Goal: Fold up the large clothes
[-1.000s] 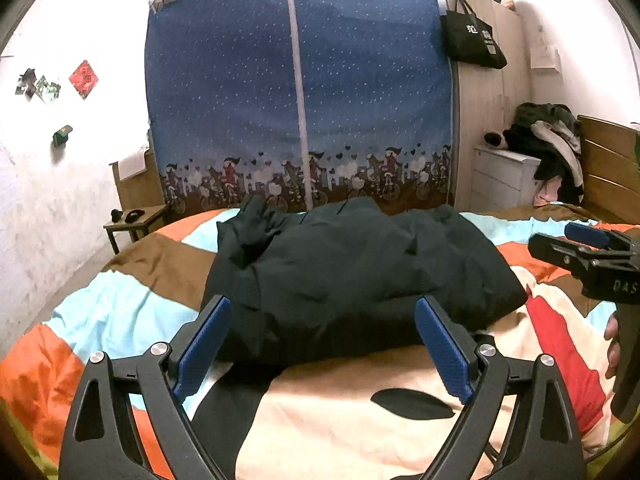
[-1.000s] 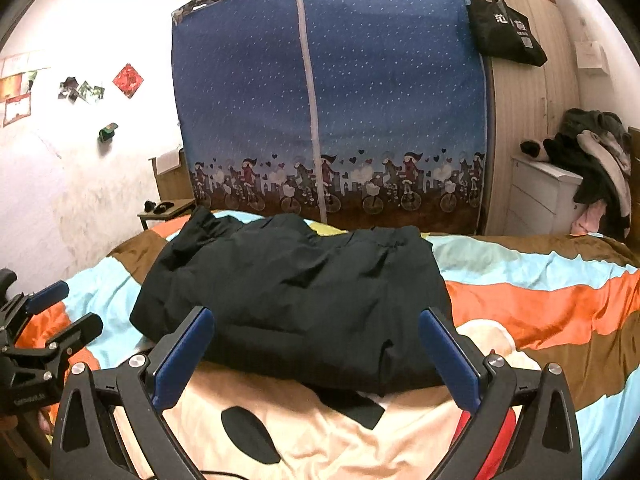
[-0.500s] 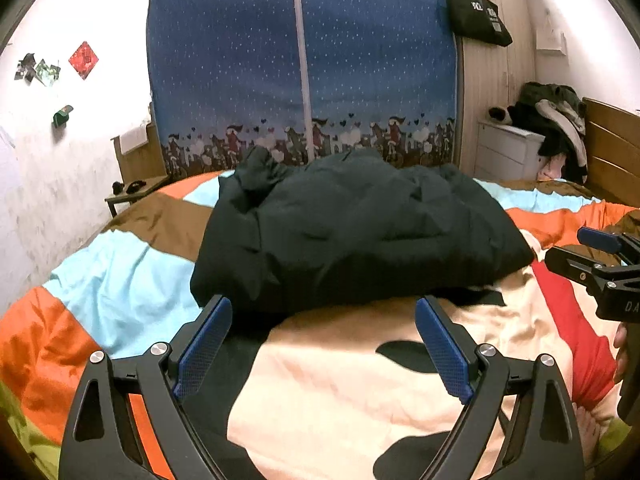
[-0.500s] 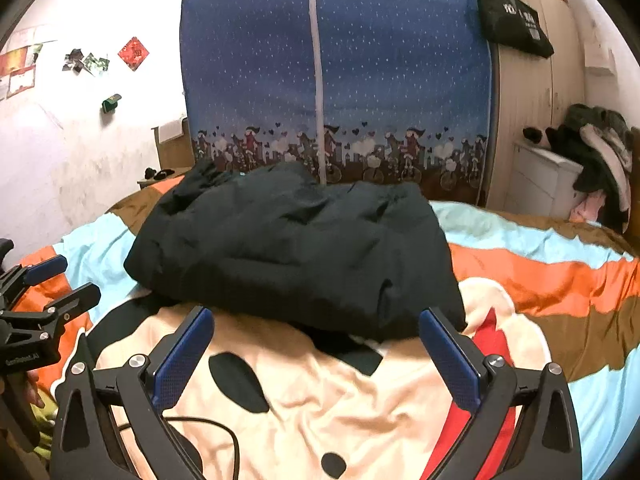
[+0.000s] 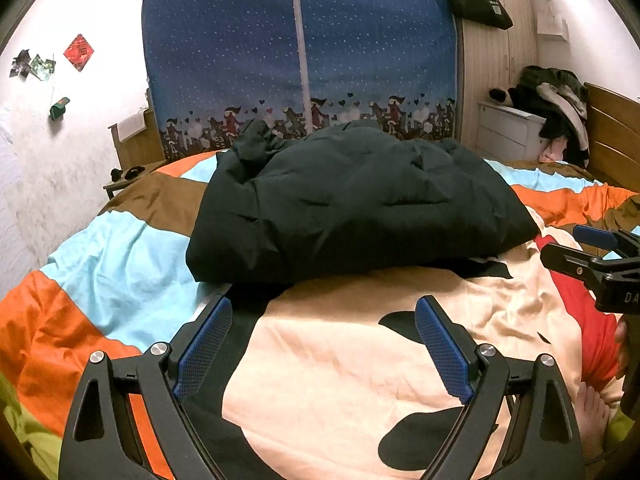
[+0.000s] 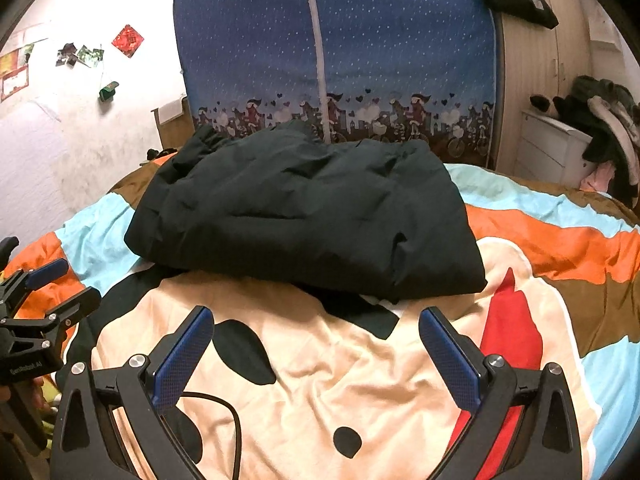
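Observation:
A large dark puffy jacket (image 5: 352, 204) lies folded into a thick bundle on the colourful bedspread (image 5: 120, 264); it also shows in the right wrist view (image 6: 304, 212). My left gripper (image 5: 323, 322) is open and empty, held above the bedspread a little short of the jacket's near edge. My right gripper (image 6: 316, 330) is open and empty, also short of the jacket. Each gripper shows at the edge of the other's view: the right one (image 5: 592, 252) and the left one (image 6: 44, 288).
A blue fabric wardrobe (image 5: 300, 52) stands behind the bed. A small side table (image 5: 128, 180) is at the left wall. A white drawer unit (image 5: 508, 132) with piled clothes and a wooden headboard (image 5: 612, 136) are at the right. A black cable (image 6: 236, 432) lies below the right gripper.
Both grippers have pulled back from the jacket and tilted down, so more bedspread shows in front of it. The jacket has stayed in place.

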A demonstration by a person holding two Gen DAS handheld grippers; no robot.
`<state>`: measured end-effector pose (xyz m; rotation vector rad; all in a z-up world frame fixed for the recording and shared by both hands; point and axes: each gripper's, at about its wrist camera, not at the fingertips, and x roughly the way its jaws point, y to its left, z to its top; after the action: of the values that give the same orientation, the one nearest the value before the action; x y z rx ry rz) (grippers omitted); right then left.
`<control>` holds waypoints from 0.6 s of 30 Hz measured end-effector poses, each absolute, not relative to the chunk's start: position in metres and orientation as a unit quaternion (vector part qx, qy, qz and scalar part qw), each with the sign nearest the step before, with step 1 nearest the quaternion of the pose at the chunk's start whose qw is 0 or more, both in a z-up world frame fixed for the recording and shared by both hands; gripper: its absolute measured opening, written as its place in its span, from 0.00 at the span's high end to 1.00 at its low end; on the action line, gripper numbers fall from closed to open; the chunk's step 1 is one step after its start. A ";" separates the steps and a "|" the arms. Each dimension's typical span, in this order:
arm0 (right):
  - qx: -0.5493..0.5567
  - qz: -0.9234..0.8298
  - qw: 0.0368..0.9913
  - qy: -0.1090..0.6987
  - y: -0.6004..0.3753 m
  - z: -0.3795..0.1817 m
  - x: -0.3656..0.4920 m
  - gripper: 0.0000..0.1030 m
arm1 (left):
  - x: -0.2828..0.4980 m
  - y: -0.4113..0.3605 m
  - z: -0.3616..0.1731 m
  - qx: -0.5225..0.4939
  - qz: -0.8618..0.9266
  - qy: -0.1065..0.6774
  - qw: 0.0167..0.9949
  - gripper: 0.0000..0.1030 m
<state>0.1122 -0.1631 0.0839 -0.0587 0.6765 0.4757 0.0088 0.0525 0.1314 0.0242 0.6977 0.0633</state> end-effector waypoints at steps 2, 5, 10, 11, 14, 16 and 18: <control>-0.029 0.231 0.915 0.329 -0.162 0.084 0.112 0.00 | 0.009 0.053 0.131 0.012 0.030 0.341 0.939 0.13; -0.028 0.231 0.915 0.330 -0.162 0.084 0.112 0.00 | 0.009 0.052 0.131 0.014 0.029 0.342 0.939 0.13; -0.028 0.231 0.915 0.328 -0.163 0.084 0.112 0.00 | 0.009 0.053 0.131 0.016 0.027 0.342 0.939 0.13; -0.028 0.232 0.915 0.329 -0.163 0.084 0.112 0.00 | 0.009 0.053 0.131 0.015 0.027 0.342 0.939 0.13; -0.028 0.232 0.915 0.328 -0.162 0.084 0.112 0.00 | 0.009 0.053 0.130 0.014 0.027 0.342 0.939 0.13; -0.028 0.231 0.915 0.329 -0.162 0.084 0.111 0.00 | 0.009 0.053 0.131 0.014 0.026 0.343 0.939 0.13; -0.027 0.231 0.915 0.329 -0.162 0.084 0.111 0.00 | 0.009 0.052 0.131 0.015 0.027 0.342 0.939 0.13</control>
<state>0.1114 -0.1618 0.0840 -0.0563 0.6767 0.4760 0.0091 0.0525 0.1308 0.0305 0.6975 0.0553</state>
